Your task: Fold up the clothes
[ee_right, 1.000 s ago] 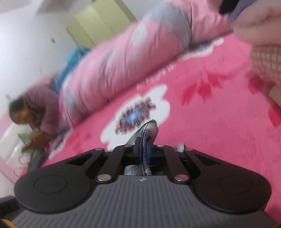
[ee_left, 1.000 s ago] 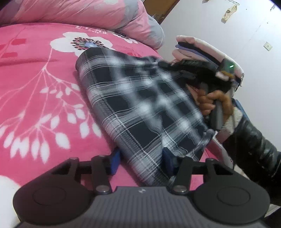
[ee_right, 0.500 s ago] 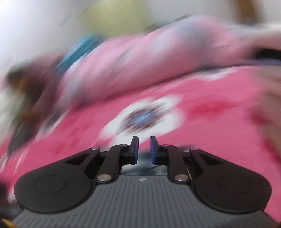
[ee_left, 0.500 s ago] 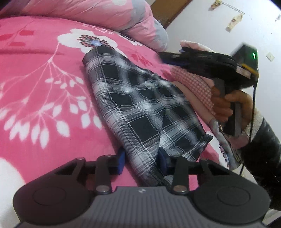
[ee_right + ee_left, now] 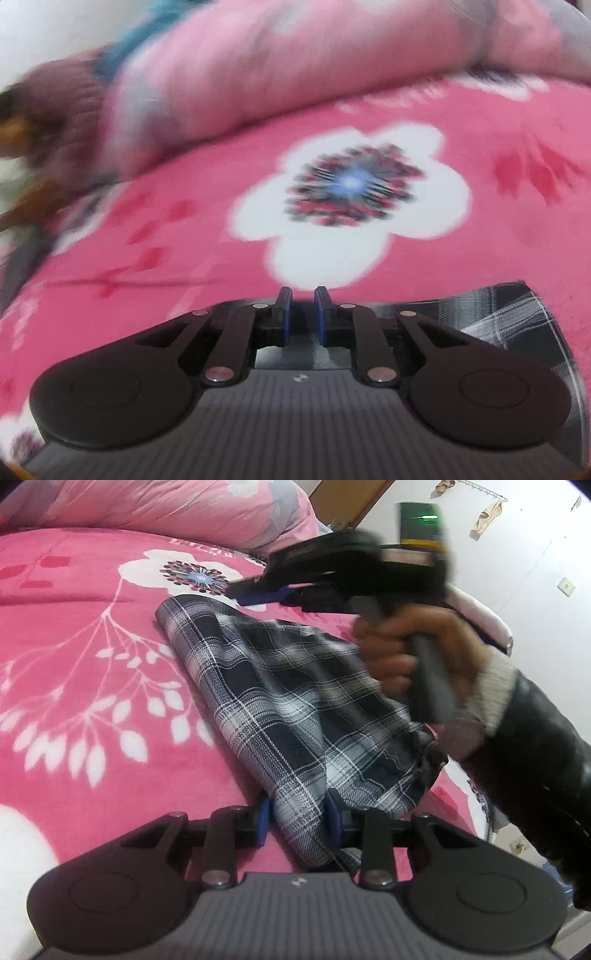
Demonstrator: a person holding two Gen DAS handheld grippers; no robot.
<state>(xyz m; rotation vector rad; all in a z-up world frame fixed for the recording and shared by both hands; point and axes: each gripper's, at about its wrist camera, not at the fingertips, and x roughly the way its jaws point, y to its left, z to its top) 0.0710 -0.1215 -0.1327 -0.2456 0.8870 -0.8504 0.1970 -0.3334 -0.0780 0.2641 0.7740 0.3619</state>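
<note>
The black-and-white plaid cloth garment [image 5: 295, 701] lies folded on the pink flowered fleece blanket [image 5: 74, 664], its near corner pinched between the closing blue pads of the left gripper [image 5: 299, 818], while the right gripper [image 5: 303, 314], slightly parted and empty, hovers above its far end before a pink quilt [image 5: 184, 509].

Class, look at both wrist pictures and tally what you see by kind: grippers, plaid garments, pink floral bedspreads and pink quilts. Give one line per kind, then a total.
Grippers: 2, the left gripper and the right gripper
Plaid garments: 1, the plaid garment
Pink floral bedspreads: 1, the bedspread
Pink quilts: 1, the quilt
Total: 5
</note>
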